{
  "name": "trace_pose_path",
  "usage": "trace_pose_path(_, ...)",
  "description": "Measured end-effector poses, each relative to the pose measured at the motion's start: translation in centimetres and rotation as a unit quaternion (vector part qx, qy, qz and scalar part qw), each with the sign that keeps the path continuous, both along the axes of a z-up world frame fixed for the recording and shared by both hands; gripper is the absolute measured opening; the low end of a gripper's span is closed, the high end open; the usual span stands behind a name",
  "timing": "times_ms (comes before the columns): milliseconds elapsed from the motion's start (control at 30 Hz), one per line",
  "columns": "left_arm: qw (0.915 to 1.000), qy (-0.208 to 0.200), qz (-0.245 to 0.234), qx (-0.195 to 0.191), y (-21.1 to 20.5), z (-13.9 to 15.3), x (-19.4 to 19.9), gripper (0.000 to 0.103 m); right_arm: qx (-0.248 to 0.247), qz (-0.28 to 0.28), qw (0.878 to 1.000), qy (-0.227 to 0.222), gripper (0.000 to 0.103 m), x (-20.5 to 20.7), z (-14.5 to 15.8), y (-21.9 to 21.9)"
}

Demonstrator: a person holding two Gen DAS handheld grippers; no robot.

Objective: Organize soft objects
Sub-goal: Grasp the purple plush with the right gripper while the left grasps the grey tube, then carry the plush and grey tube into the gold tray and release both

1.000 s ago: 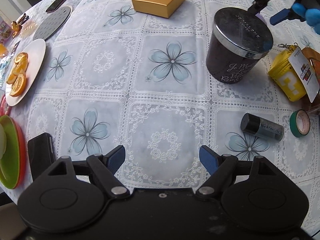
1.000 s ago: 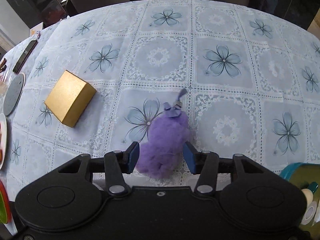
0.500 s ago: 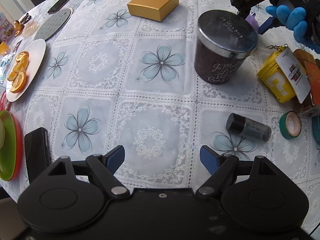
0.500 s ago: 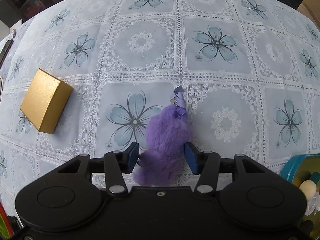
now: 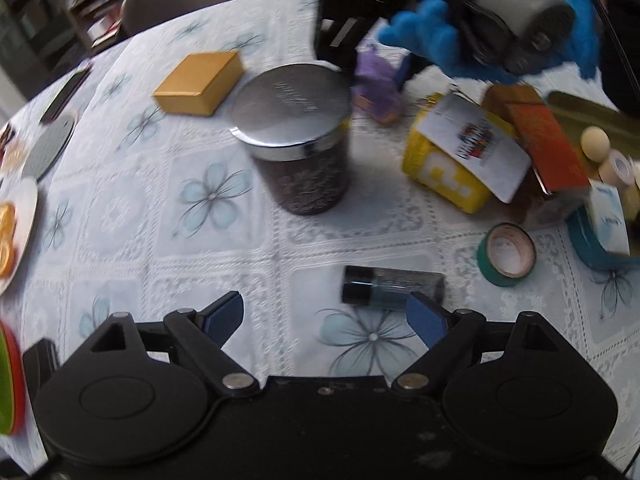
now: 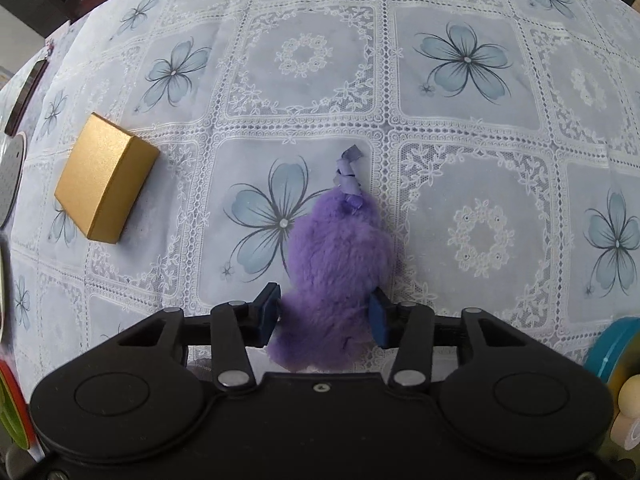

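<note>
A fluffy purple plush toy (image 6: 336,256) with a curled ribbon lies on the flowered lace tablecloth (image 6: 472,128). My right gripper (image 6: 324,314) points down over its near end, and its closing jaws have both blue pads pressed into the fur. The left wrist view shows the same plush (image 5: 376,80) behind a dark jar, under a blue-gloved hand (image 5: 432,36). My left gripper (image 5: 326,320) hangs above the cloth with its jaws opening and nothing between them. To its right lies a yellow question-block plush (image 5: 444,172) with a white tag.
A dark jar with a silver lid (image 5: 300,148) stands mid-table, a gold box (image 5: 200,82) behind it. A small dark bottle (image 5: 392,290) lies by the left gripper's right finger. A green tape roll (image 5: 506,254), an orange box (image 5: 548,144) and a teal tin (image 5: 592,248) crowd the right.
The left gripper has swung right, closer to the jar and yellow plush, with its jaws spread wider. The right gripper's jaws have narrowed onto the purple plush.
</note>
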State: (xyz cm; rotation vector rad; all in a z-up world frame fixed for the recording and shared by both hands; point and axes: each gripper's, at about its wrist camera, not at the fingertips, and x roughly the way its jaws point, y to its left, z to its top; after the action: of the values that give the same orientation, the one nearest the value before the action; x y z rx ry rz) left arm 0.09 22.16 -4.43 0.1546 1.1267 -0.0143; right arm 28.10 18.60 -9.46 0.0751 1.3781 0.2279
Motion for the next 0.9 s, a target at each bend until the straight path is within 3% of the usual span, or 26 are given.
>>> trace_pose_path(200,0.9981,-0.014,-0.051,0.032,-3.5,-1.7,0.3,0.088,0.026,0.002,0.999,-0.032,0.046,-0.5,2.8,-1.5)
trace_pose_path(367,0.9974,0.003,-0.061,0.038,-4.2,-3.8,1.6,0.088,0.040,0.005,0.998,-0.047,0.045,-0.9,4.6,-2.7)
trace_pose_path(567,0.9987,0.024,-0.044,-0.007,-2.4,-4.9,3.0,0.081,0.037,0.035,0.997,-0.052,0.043,-1.8,5.7,-2.8)
trace_pose_path(633,0.9981,0.030,-0.043,-0.032,-1.8,-5.1,3.5,0.068,0.028,0.042,0.997,-0.059,0.041,-1.9,6.0,-2.6)
trace_pose_path(900,0.9975,0.027,-0.040,-0.051,-0.2,-5.4,4.3,0.067,0.031,0.053,0.995,-0.078,0.040,-2.8,7.6,-2.4)
